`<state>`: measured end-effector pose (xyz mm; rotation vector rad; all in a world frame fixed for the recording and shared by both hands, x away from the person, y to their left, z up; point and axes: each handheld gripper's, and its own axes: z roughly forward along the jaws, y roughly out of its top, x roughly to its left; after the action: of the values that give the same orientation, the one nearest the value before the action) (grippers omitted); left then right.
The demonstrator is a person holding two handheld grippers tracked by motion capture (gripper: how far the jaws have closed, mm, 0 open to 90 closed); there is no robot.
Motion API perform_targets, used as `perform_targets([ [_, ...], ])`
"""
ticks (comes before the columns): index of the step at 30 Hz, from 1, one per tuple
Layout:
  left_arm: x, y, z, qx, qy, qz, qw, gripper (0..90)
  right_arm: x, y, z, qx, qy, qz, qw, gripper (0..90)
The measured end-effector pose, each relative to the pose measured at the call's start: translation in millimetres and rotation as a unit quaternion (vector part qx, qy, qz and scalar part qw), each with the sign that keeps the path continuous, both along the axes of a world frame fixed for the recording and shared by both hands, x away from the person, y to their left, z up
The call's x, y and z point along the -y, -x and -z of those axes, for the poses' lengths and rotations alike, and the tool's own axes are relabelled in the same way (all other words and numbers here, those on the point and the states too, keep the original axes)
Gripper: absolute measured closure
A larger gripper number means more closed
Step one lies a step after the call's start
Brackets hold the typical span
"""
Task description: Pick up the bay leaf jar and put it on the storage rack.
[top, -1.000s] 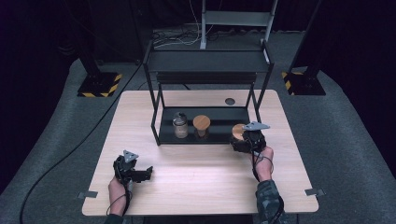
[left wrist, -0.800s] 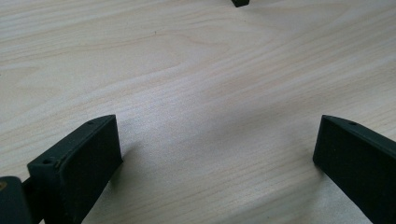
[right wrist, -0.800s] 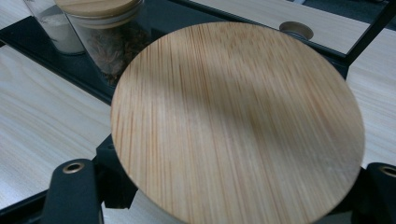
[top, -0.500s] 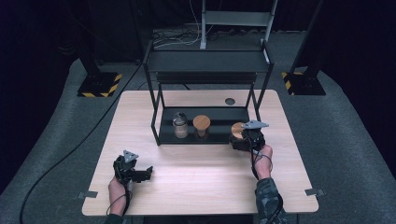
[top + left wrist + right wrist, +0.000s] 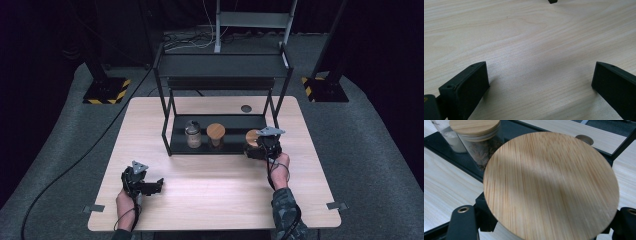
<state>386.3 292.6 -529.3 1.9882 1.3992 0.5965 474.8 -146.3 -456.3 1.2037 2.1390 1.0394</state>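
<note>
Three jars stood about the lower shelf of the rack: two with round wooden lids (image 5: pixel 216 131) (image 5: pixel 252 137) and one jar with a darker metal-looking cap (image 5: pixel 193 134). There was one black metal rack (image 5: pixel 222 65) with two shelves, on one wooden table (image 5: pixel 210 175). One small dark round disc (image 5: pixel 246 108) lay on the table behind the rack. Two hand-held grippers were there, one (image 5: pixel 159 185) at the left and one (image 5: pixel 251 149) at the right, each with two jaws. Two yellow-and-black striped stand bases (image 5: pixel 105 92) (image 5: pixel 325 90) sat on the floor.

Striped tan bamboo lid (image 5: pixel 551 187), black rack (image 5: pixel 222 145), pale wood-grain table (image 5: pixel 210 185).
</note>
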Motion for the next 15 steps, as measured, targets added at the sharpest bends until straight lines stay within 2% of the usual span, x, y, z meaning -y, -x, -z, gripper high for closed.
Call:
perform_targets([
  [15, 0.1, 0.1, 0.0, 0.000, 0.000, 0.000, 1.0000, 0.4, -4.3, -6.8, 2.4, -0.005, 0.002, 0.000, 1.0000, 24.6],
])
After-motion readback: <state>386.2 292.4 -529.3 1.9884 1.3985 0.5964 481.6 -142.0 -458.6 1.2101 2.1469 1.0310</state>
